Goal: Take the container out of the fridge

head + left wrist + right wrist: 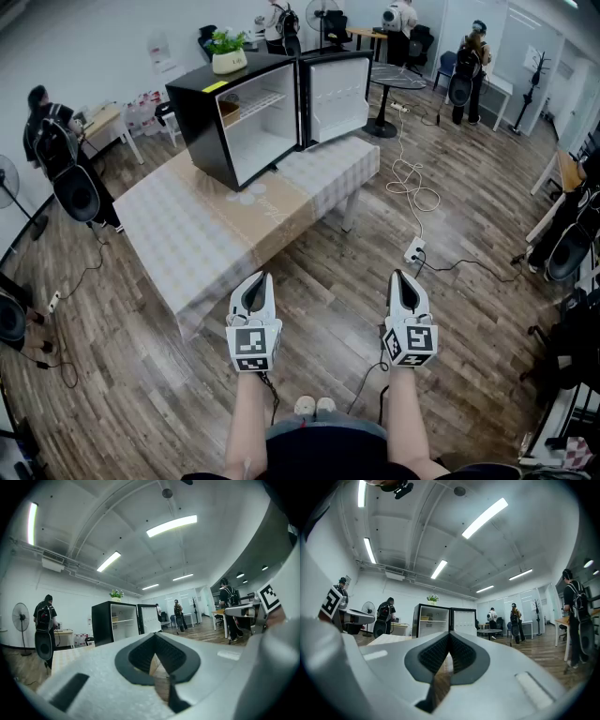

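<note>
Left gripper (255, 278): jaws fully closed, tips meeting, nothing between them.

Right gripper (399, 276): jaws likewise closed tip to tip, empty.

Both grippers are held level and side by side above the wood floor (328, 272). They are on the near side of the bench (178, 234) and touch nothing.

Fridge (208, 127): black cabinet standing on the far end of the bench. Its door (336, 97) is swung wide open to the right, exposing a white interior with one shelf.

Container (228, 112): a tan box inside the fridge, in the upper compartment above the shelf, toward the left wall. It is well apart from both grippers.

Potted plant (228, 49): stands on top of the fridge.

Several people stand at the far and left sides of the room.
</note>
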Demonstrator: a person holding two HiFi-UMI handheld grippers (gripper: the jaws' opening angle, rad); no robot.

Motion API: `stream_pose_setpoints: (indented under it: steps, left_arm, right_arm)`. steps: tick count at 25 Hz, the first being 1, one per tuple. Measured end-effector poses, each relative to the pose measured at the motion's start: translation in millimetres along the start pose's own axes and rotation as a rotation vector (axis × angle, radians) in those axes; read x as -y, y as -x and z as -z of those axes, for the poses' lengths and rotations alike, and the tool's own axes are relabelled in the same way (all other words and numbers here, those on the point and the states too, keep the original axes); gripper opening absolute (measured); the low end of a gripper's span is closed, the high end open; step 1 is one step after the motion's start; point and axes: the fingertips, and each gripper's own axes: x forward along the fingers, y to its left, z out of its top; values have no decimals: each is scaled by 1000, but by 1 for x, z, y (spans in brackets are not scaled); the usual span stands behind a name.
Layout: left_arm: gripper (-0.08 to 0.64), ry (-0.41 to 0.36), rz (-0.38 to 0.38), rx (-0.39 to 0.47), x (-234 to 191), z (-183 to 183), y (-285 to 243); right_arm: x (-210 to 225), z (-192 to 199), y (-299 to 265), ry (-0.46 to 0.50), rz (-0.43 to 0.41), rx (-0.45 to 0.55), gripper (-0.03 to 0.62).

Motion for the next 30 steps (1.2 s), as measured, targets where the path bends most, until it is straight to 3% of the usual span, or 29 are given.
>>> stream_pose_setpoints:
  steps: [30]
  left_arm:
    - [8, 32, 28, -13, -14, 14, -13]
  right_arm:
    - [-17, 12, -16, -19, -1, -26, 8]
